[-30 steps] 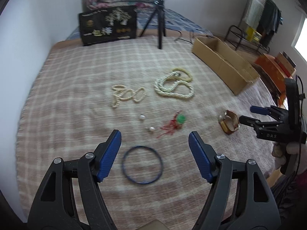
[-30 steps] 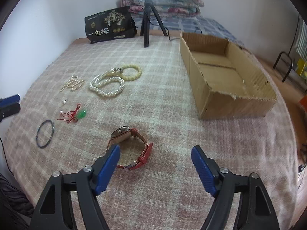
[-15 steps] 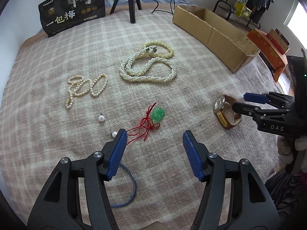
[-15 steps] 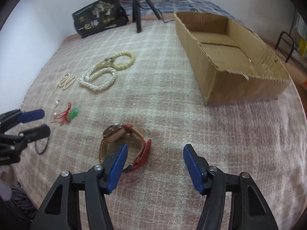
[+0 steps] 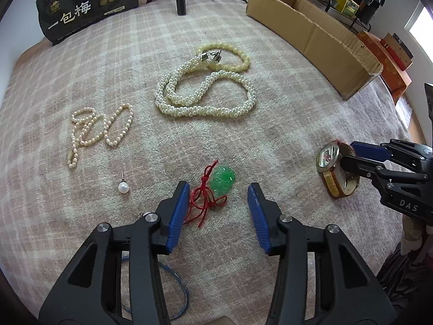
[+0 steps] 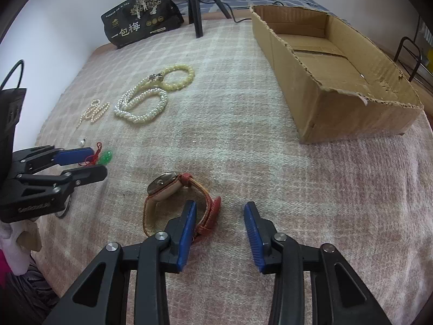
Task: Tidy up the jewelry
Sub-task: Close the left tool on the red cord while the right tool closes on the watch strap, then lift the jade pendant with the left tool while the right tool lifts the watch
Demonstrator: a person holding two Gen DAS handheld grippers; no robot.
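Note:
Jewelry lies on a pink plaid blanket (image 5: 284, 124). My left gripper (image 5: 217, 203) is open, low over a green pendant on a red cord (image 5: 222, 181); the pendant sits between the fingertips. A blue bangle (image 5: 178, 284) lies under the left gripper. A pearl earring (image 5: 124, 188), a small pearl strand (image 5: 94, 132), a thick pearl necklace (image 5: 205, 100) and a yellow bead bracelet (image 5: 232, 54) lie beyond. My right gripper (image 6: 220, 222) is open beside a watch with a red strap (image 6: 173, 197); its left finger (image 6: 186, 233) is at the strap. The watch also shows in the left wrist view (image 5: 334, 168).
An open, empty cardboard box (image 6: 333, 62) stands at the right on the blanket. A black printed bag (image 6: 140, 24) and a tripod (image 6: 196, 2) stand at the far edge. Orange boxes (image 5: 389, 62) and a rack are beyond the bed's right side.
Both grippers moved forward and lower. The left one passed over the blue bangle to the green pendant. The right one closed in on the watch. Both jaws have narrowed somewhat.

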